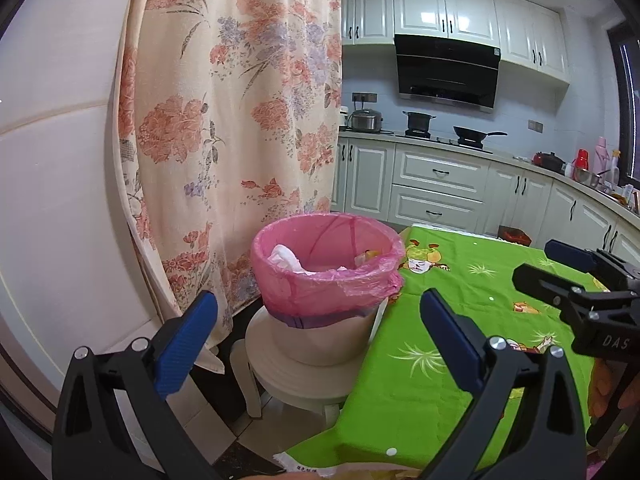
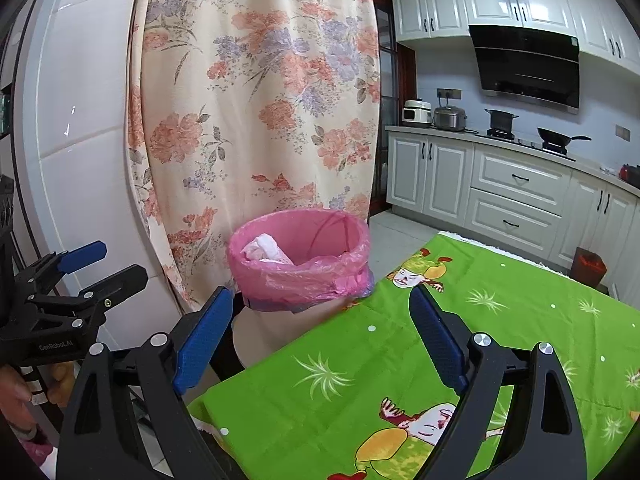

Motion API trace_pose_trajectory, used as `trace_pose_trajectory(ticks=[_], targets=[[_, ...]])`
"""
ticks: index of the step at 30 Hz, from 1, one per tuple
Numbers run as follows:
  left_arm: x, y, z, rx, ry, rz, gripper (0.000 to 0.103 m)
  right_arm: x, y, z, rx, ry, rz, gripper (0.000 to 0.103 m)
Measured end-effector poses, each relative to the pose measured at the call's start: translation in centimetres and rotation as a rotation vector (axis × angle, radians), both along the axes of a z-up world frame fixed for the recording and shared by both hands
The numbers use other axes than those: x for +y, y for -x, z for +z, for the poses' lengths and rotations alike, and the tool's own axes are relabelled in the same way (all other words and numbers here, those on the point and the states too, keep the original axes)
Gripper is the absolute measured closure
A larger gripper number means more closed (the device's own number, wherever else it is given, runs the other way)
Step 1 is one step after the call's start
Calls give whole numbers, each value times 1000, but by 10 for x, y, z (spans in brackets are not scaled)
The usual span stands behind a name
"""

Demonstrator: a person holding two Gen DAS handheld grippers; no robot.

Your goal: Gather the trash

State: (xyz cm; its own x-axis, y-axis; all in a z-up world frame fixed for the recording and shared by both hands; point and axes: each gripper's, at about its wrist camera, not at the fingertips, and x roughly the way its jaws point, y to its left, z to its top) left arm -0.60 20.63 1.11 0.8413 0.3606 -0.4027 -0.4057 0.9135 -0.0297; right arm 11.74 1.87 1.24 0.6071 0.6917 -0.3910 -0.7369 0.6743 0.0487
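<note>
My left tool (image 1: 318, 322) is wide, both blue pads far from each other, and there is nothing between them. My right tool (image 2: 322, 322) is wide in the same way and also carries nothing. In the left wrist view I see the right tool at the right edge, above the counter (image 1: 440, 360), and in the right wrist view the left tool appears at the left edge, beside the white wall — so the two tools hang side by side, well apart. Both point toward the trash bin (image 1: 326, 276), a pale bucket lined with a pink bag (image 2: 298, 276) that is folded down over its rim. The bin stands on a round white stool (image 1: 296, 384), just beside the corner of the counter, and the counter is covered with a green cloth with cartoon figures. Inside the bag lies some crumpled white paper (image 1: 286, 258), and in the left wrist view also a small yellow piece — I cannot tell what it is. Behind the bin hangs a floral curtain (image 2: 256, 100). Farther away are white kitchen cabinets (image 2: 516, 196), a black range hood (image 1: 448, 70), and a pot and a pan on the stove.
</note>
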Motion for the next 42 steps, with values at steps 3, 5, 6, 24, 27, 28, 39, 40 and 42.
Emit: trace_pose_trajectory(ticks=[3, 5, 6, 24, 27, 28, 39, 40, 42], targets=[[-3, -1, -2, 7, -4, -3, 5, -1, 0, -3, 6, -5, 5, 19], [-4, -2, -4, 13, -9, -4, 5, -2, 0, -4, 11, -6, 4, 19], [-5, -2, -5, 16, -9, -8, 5, -2, 0, -4, 12, -7, 4, 19], [-4, -1, -8, 17, -1, -8, 5, -4, 3, -4, 5, -19, -7, 19], [-3, 0, -8, 17, -6, -8, 5, -4, 3, -4, 7, -23, -8, 19], [-3, 0, -9, 17, -7, -8, 5, -4, 3, -4, 7, -23, -10, 19], [-3, -1, -10, 21, -4, -8, 5, -1, 3, -5, 12, -14, -9, 19], [-2, -1, -10, 22, -2, -8, 5, -1, 3, -5, 12, -14, -9, 19], [-2, -1, -10, 22, -1, -8, 5, -1, 3, -5, 11, -11, -9, 19]])
